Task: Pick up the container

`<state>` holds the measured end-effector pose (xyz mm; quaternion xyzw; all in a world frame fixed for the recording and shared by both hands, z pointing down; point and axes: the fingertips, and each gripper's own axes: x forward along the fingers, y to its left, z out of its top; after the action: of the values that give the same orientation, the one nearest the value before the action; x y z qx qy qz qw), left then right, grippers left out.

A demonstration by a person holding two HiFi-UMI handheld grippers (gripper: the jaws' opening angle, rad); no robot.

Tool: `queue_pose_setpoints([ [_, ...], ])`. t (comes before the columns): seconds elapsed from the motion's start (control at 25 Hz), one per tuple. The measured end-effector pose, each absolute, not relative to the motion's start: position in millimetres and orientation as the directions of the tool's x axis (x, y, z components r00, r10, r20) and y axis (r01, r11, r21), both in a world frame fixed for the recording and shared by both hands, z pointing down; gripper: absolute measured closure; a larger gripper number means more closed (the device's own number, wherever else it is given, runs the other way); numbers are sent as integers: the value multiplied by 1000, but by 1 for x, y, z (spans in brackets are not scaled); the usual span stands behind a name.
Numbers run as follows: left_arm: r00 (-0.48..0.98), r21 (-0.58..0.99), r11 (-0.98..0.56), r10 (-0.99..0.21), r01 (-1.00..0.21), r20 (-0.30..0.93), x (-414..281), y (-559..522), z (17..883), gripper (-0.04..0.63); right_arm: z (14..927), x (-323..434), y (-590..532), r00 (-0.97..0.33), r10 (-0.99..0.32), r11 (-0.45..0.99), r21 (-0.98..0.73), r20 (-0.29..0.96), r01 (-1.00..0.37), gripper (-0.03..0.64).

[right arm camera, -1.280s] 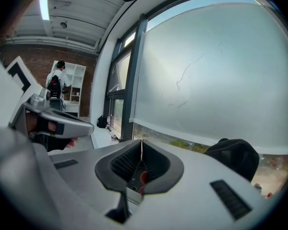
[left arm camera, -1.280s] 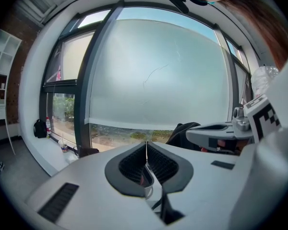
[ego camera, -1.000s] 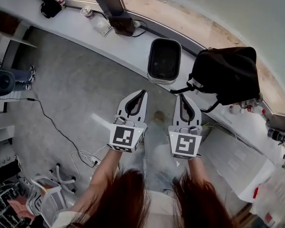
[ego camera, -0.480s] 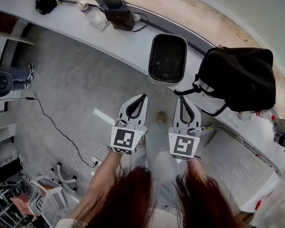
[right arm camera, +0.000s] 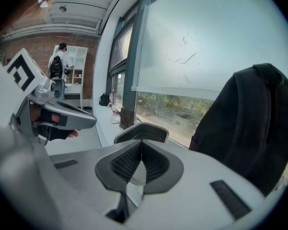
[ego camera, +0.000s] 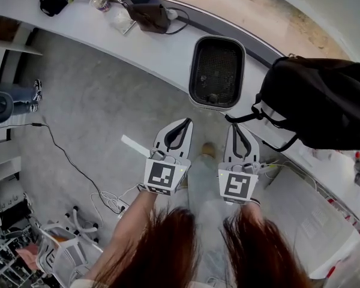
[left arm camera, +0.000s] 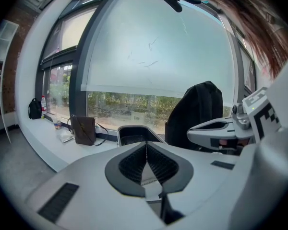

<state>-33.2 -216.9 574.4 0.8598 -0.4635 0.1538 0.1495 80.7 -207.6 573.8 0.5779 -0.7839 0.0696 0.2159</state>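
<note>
the left gripper and right gripper, jaws together and empty, hang short of the dark container on the far ledge left of the black backpack, likely lining up an approach.

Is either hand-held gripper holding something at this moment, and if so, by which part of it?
Nothing is held. The left hand-held gripper and the right hand-held gripper both have their jaws shut on nothing, short of the container.
</note>
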Motion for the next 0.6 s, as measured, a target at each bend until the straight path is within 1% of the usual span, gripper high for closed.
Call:
queue_pose_setpoints([
  [0.6, 554, 128, -565, -695, -815, 459, -25, -222, 662, 578, 667, 82, -211, -213, -839, 313, 123, 501, -942, 592],
])
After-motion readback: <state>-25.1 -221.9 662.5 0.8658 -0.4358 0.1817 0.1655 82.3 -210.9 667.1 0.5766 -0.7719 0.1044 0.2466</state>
